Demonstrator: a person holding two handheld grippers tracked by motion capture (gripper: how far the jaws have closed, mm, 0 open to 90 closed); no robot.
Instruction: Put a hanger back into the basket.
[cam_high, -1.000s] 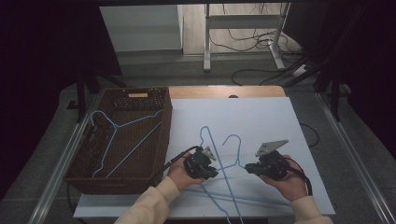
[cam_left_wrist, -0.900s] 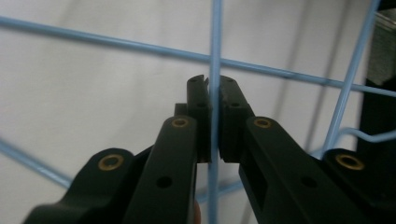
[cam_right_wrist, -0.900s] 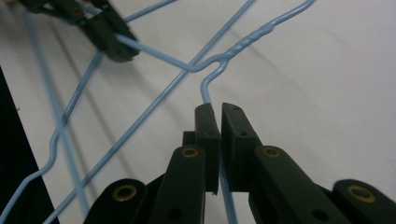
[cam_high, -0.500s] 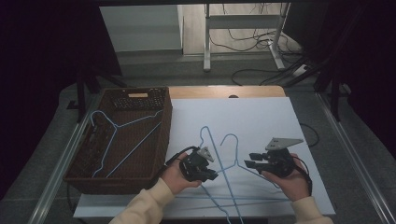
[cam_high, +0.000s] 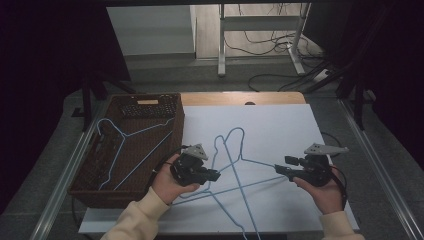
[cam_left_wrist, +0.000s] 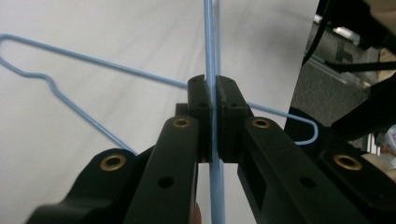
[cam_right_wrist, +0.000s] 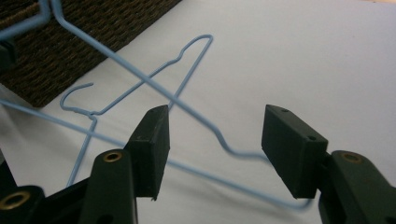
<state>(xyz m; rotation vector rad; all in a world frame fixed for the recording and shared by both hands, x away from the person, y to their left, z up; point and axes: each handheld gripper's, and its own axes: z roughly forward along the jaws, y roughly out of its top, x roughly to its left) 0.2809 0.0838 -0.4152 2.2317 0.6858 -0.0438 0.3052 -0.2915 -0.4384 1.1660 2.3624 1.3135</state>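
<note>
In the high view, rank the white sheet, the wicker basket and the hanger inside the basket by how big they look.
1. White sheet
2. Wicker basket
3. Blue hanger in the basket, which fits within the rim.

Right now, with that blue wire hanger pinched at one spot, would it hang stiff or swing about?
Probably fairly stiff: the hanger keeps its triangle shape while the left tongs clamp one thin wire. It looks light, being bare wire. It may pivot or slip, since the grip is on one narrow point, and could snag the second hanger crossing it.
</note>
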